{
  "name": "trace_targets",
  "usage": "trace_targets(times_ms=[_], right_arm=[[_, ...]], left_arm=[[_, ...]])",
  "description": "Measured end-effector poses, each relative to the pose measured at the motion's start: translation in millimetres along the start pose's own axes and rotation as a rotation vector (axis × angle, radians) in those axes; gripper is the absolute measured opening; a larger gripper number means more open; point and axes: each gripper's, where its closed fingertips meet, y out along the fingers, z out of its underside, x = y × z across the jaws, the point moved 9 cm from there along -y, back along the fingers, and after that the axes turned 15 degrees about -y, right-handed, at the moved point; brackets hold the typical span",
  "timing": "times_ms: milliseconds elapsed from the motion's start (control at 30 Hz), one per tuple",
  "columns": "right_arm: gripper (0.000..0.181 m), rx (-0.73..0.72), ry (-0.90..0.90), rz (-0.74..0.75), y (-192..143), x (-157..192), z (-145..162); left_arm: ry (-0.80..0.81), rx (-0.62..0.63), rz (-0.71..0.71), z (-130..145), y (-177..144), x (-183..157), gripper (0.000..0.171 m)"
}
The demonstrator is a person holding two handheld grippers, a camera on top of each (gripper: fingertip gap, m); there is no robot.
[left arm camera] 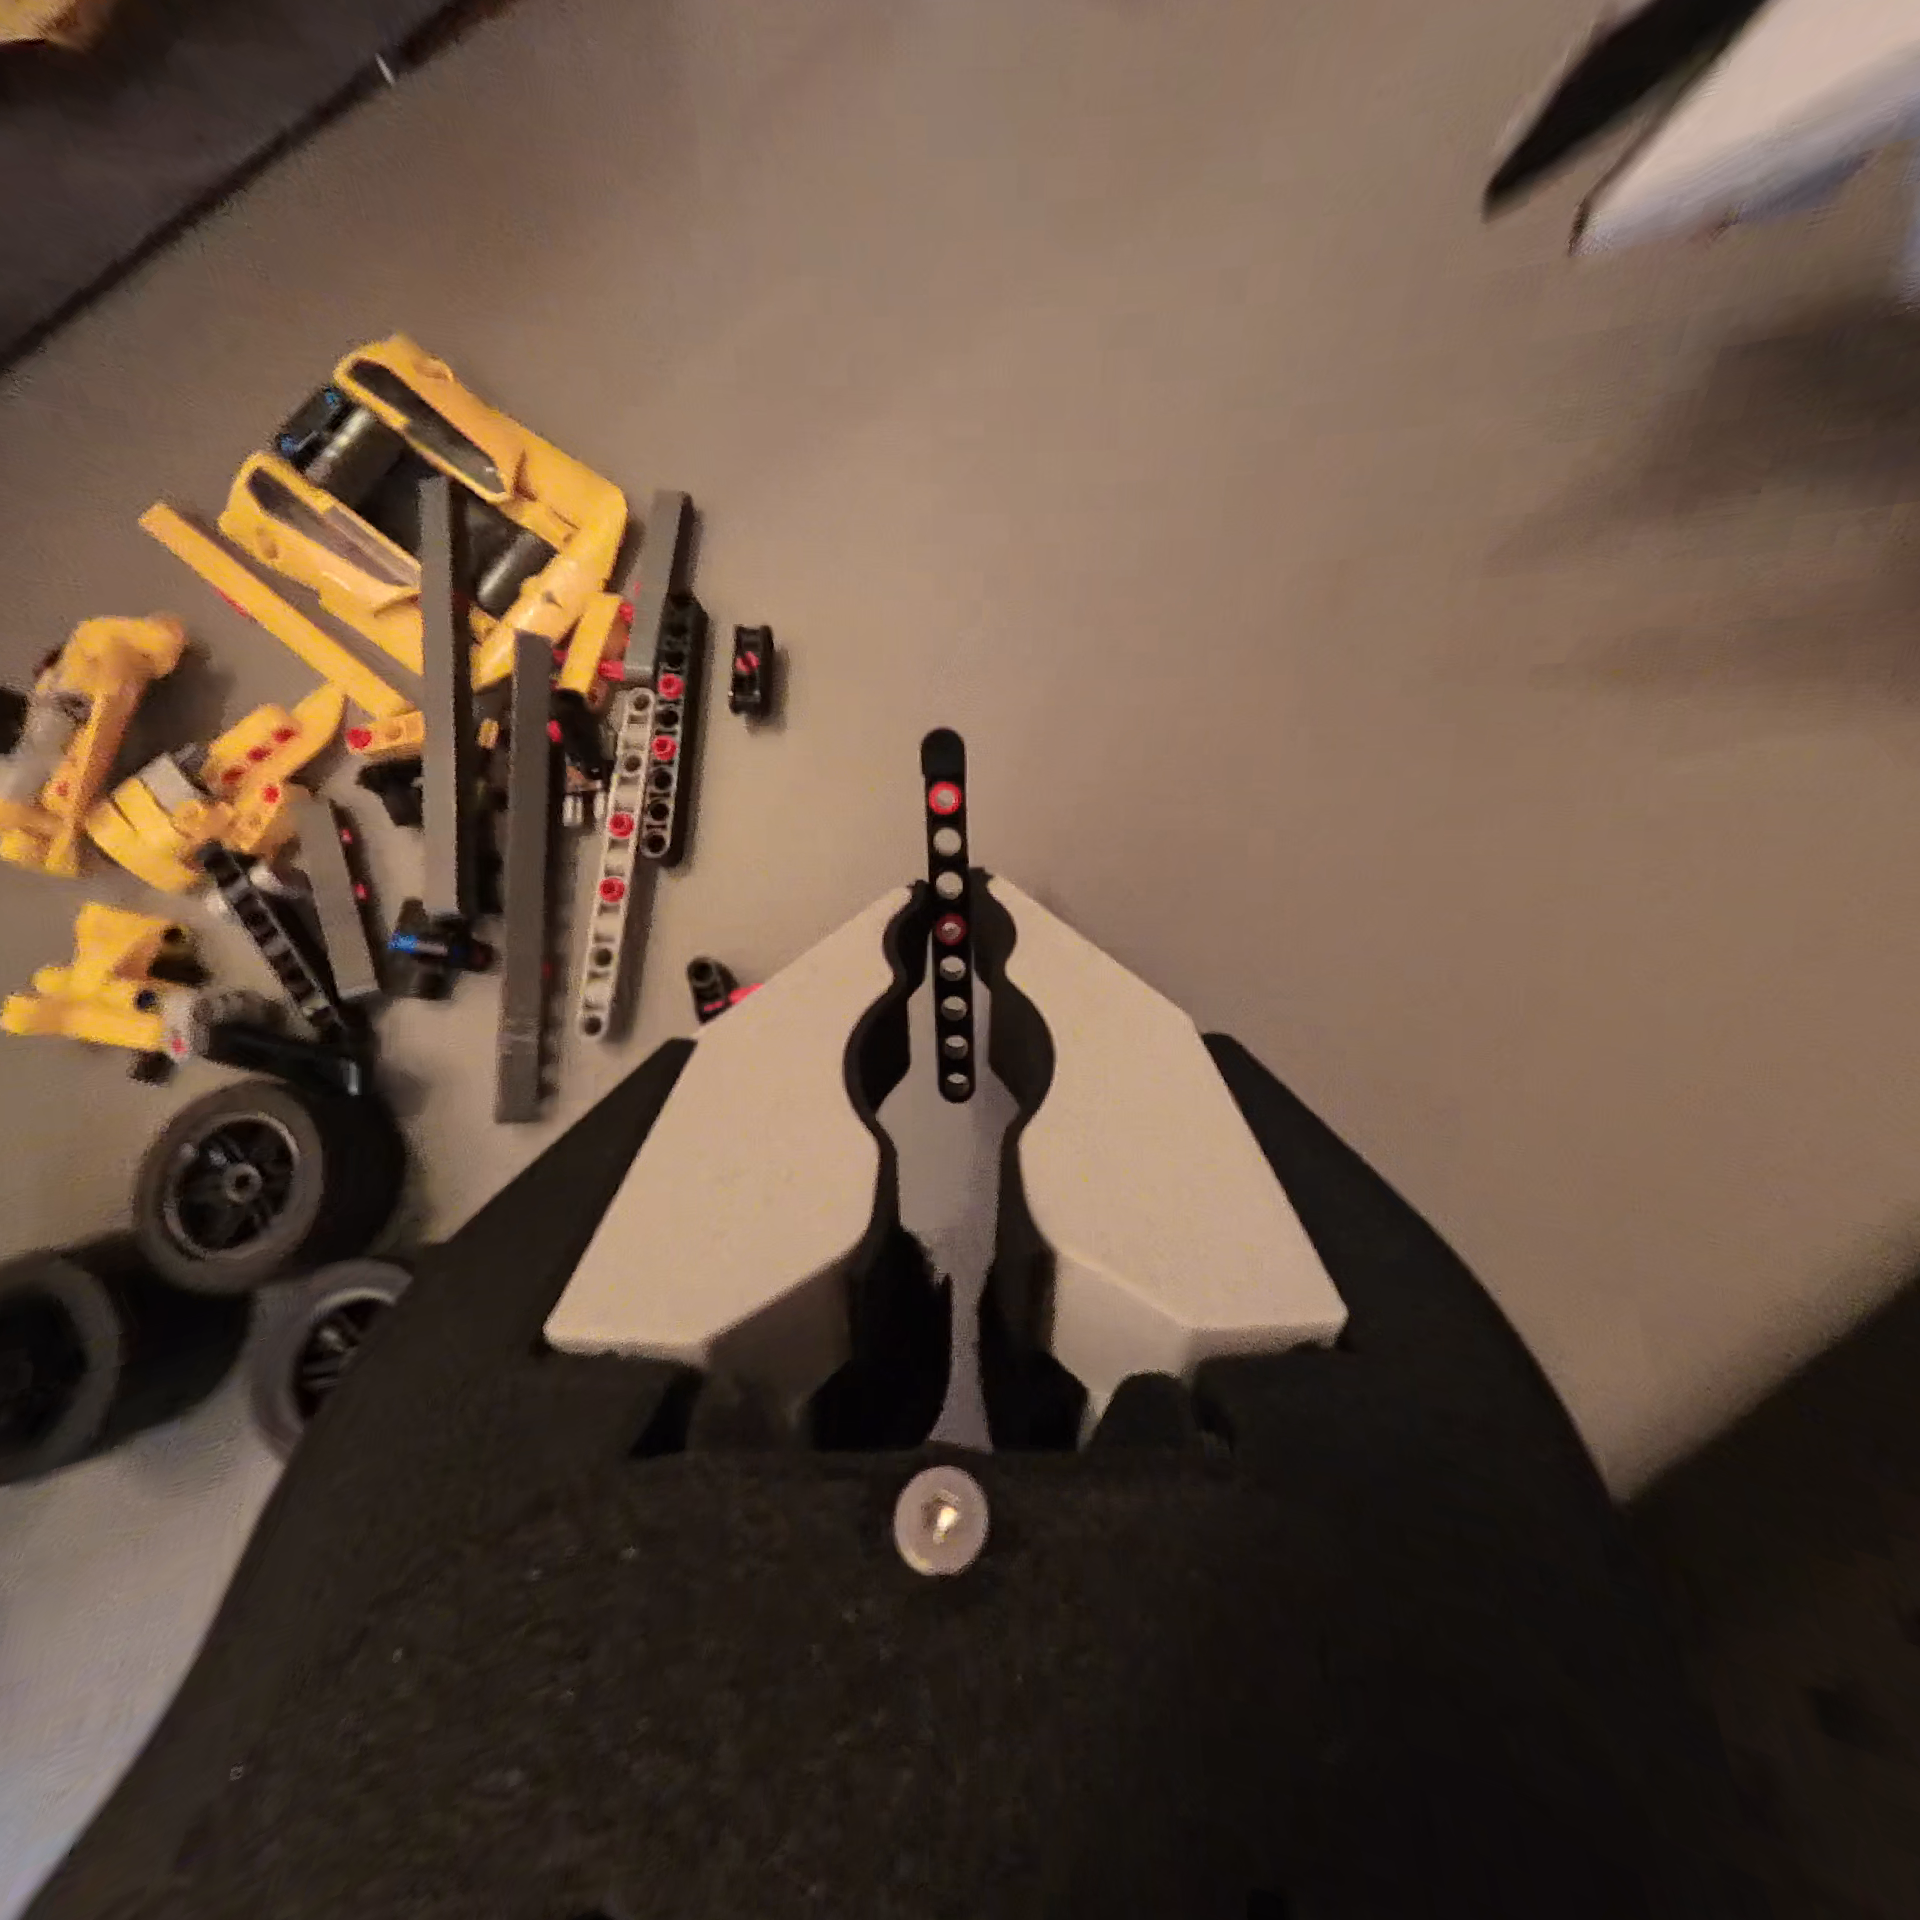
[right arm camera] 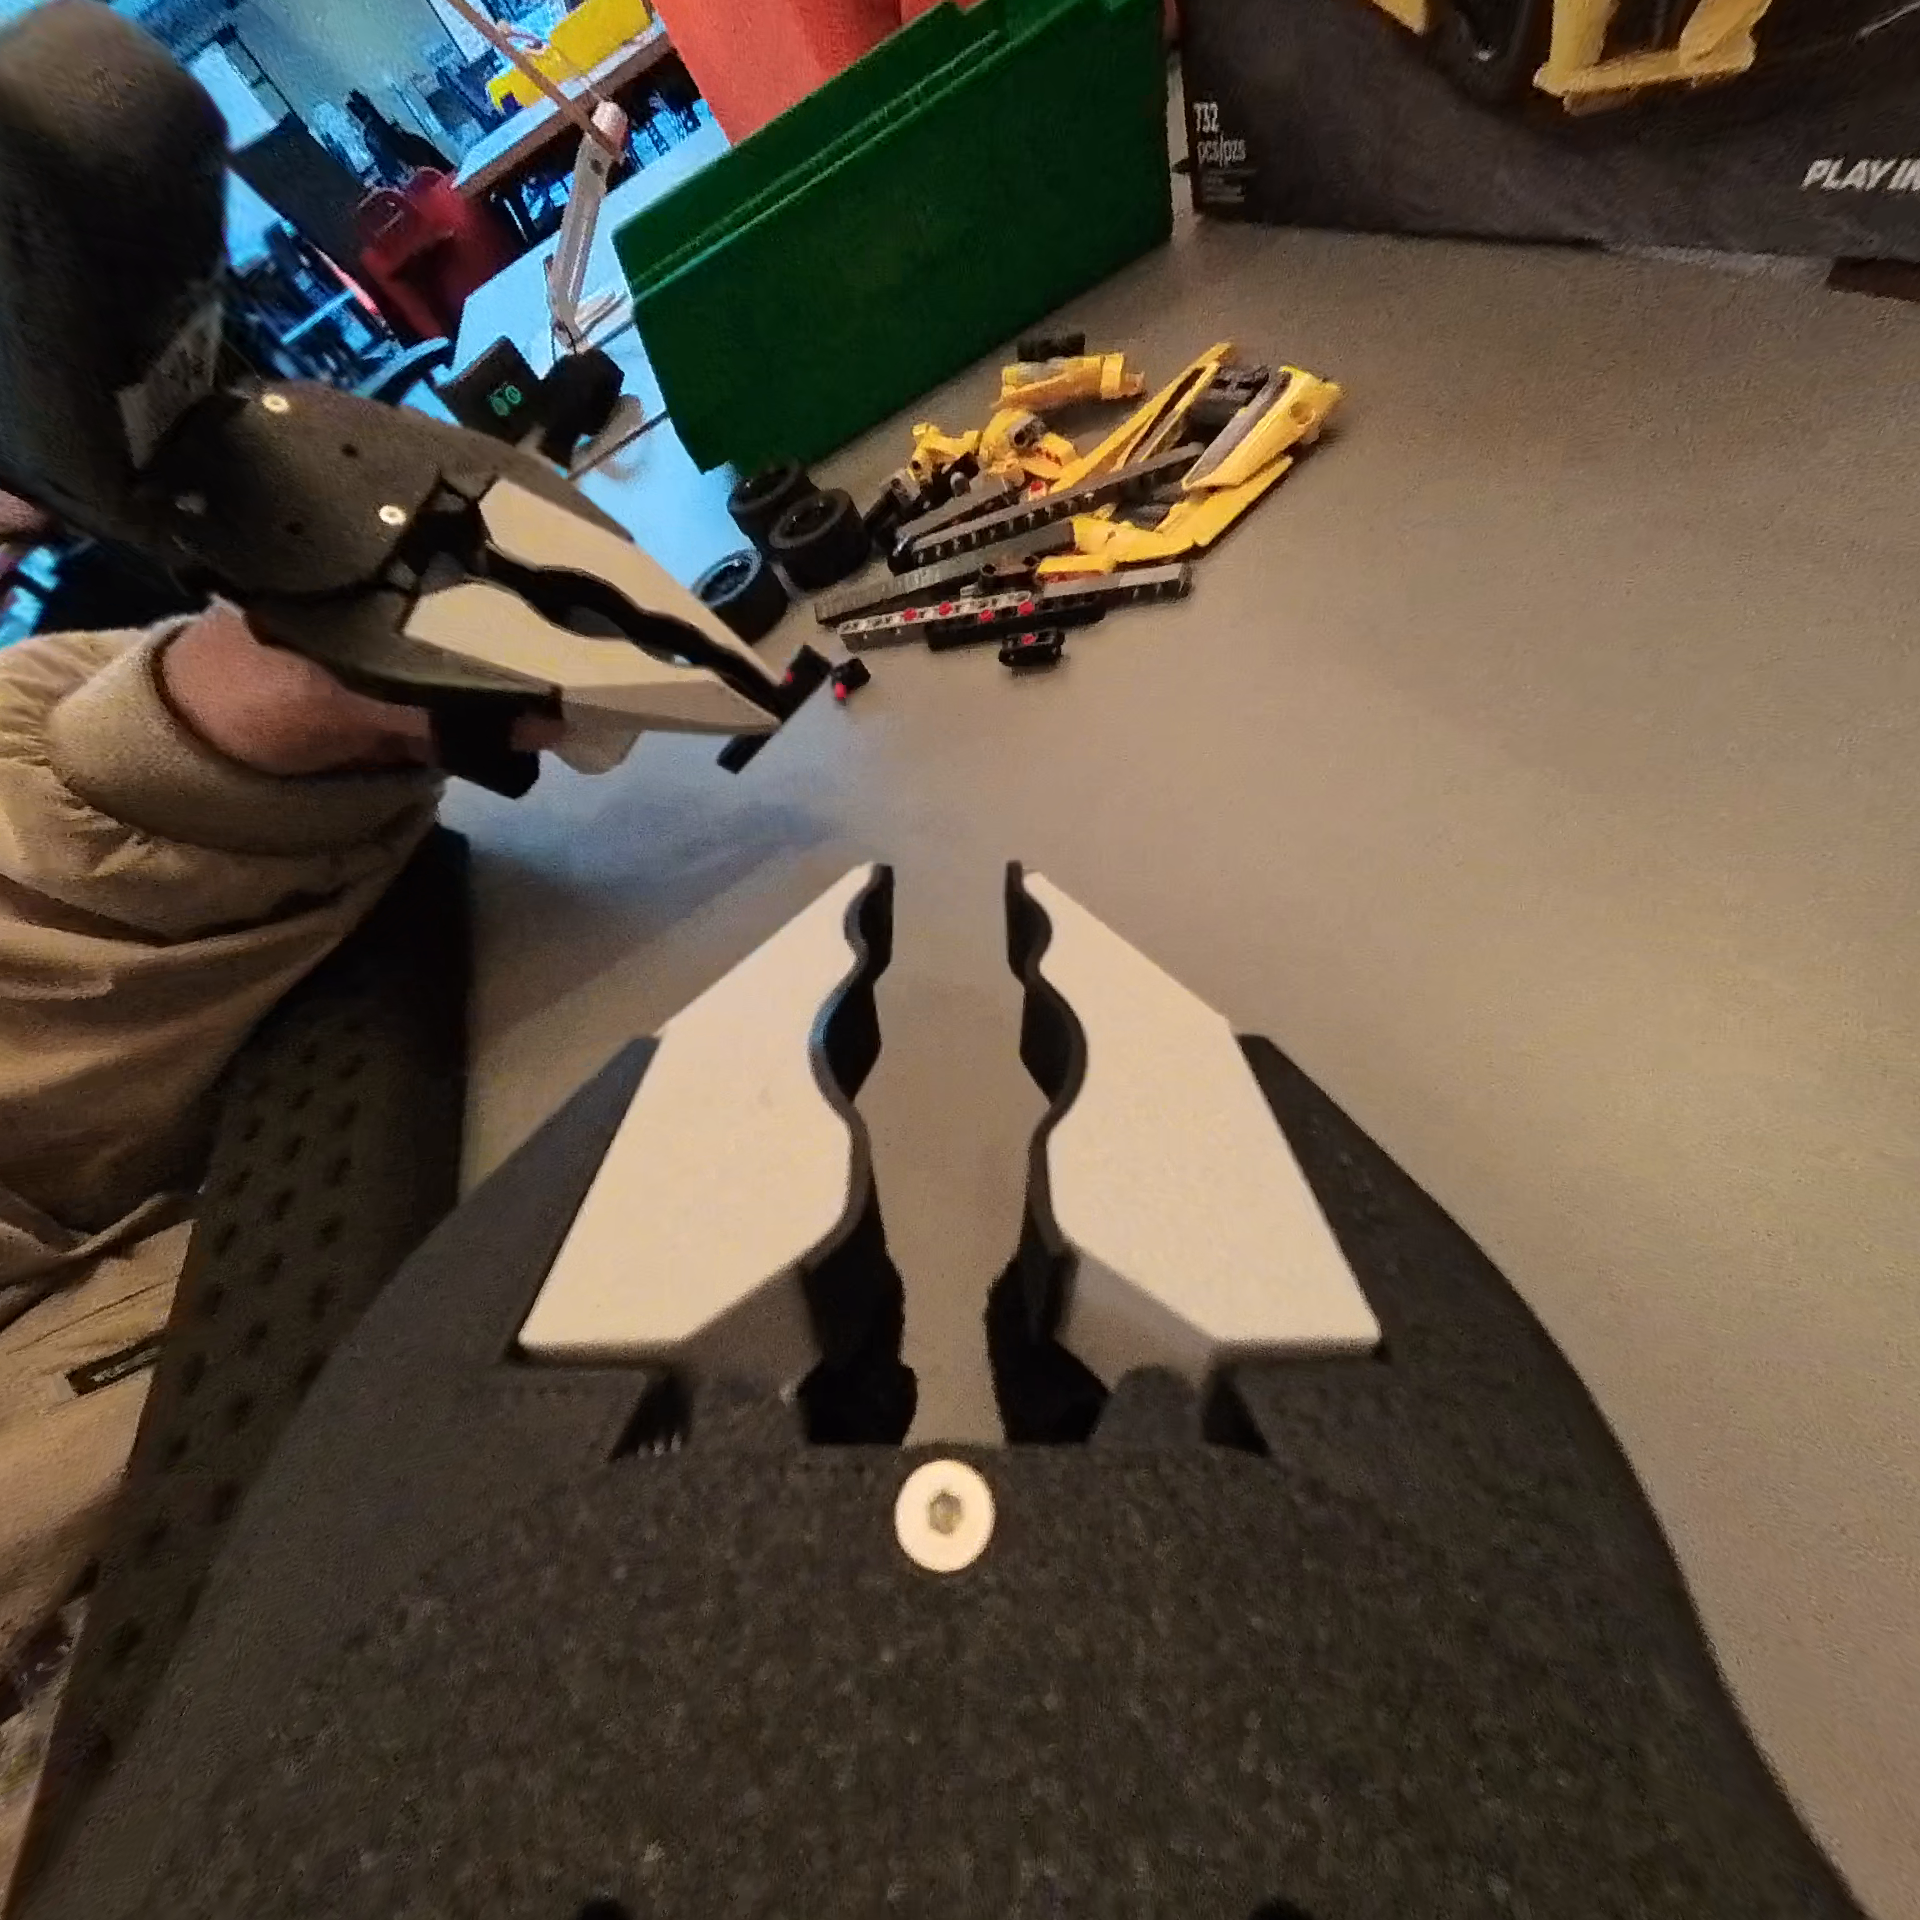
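- The black perforated beam (left arm camera: pixel 950 925), a thin strip with a row of holes and red pins in two of them, sits clamped between the fingertips of the left hand-held gripper (left arm camera: pixel 950 896); its far end projects beyond the tips, and its near end lies between the fingers.
- In the right wrist view the same beam (right arm camera: pixel 750 746) hangs clear of the grey tabletop (right arm camera: pixel 1455 831), gripped at the tips of the left hand-held gripper (right arm camera: pixel 774 698), which a person's hand (right arm camera: pixel 281 707) in a beige sleeve holds.
- The right hand-held gripper (right arm camera: pixel 948 883) stands narrowly parted with nothing between its fingers; it hovers over bare tabletop, apart from the beam.
- A pile of loose parts (left arm camera: pixel 416 727) lies on the tabletop to the left of the held beam: yellow panels, long dark grey beams, a light grey beam with red pins and small black connectors.
- Black wheels (left arm camera: pixel 239 1184) lie at the near edge of that pile.
- A green bin (right arm camera: pixel 894 239) stands behind the pile, with a dark printed box (right arm camera: pixel 1558 125) to its right.
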Motion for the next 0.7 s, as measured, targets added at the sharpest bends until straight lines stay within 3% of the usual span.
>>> trace_targets(times_ms=[100,200,333,500,533,567,700], right_arm=[[0.023,-0.045,0.023,-0.082,3,7,-3],[0.027,-0.200,0.076,-0.278,3,25,-16],[0.029,-0.343,0.114,-0.466,1,43,-28],[0.026,-0.315,0.091,-0.525,6,53,-26],[0.015,-0.312,0.085,-0.537,7,54,-25],[0.006,-0.321,0.075,-0.571,5,57,-26],[0.005,-0.286,0.011,-0.521,3,56,-27]], left_arm=[[-0.210,-0.206,0.252,-3,-20,-12,0.007],[-0.318,-0.363,0.521,-4,-28,-32,0.007],[-0.410,-0.409,0.830,-3,-24,-53,0.006],[-0.352,-0.383,0.940,-1,-19,-73,0.006],[-0.342,-0.385,0.947,-1,-20,-75,0.006],[-0.343,-0.388,0.948,-1,-20,-76,0.007],[-0.326,-0.416,0.891,-2,-22,-71,0.011]])
